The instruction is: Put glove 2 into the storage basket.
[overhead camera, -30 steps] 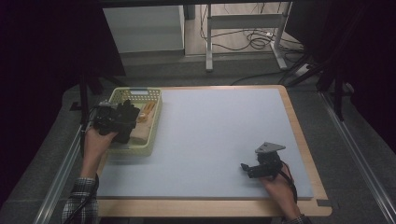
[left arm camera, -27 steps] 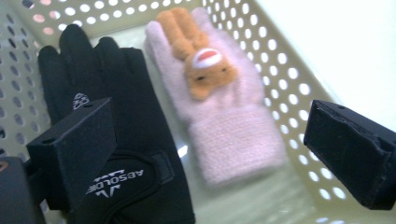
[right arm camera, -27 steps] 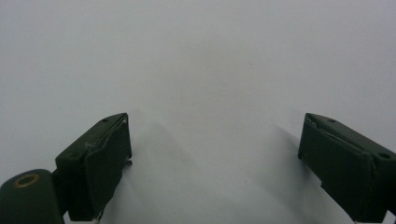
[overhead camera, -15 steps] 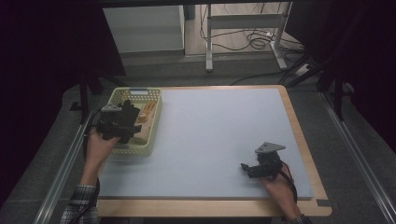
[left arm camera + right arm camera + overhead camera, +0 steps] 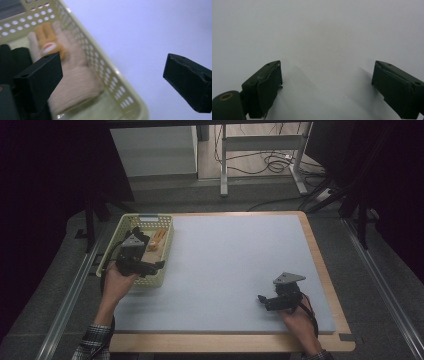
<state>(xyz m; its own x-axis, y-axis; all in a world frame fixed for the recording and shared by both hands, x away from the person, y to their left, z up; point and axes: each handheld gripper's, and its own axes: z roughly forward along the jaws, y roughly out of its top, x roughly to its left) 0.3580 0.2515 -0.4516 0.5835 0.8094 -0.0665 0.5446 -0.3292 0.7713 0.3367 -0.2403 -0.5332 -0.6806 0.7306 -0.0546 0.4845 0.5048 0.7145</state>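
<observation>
Black jaws gape wide on the right hand-held gripper (image 5: 263, 302), empty, low over the pale tabletop (image 5: 235, 265). Farther off, the left hand-held gripper (image 5: 156, 265) spreads wide across the basket (image 5: 130, 101) rim; glove (image 5: 72, 80) inside.

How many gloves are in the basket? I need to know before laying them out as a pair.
1 that I can make out: a beige knit glove with orange fingertips, lying against the basket wall beside the left gripper. The gripper may hide another.
</observation>
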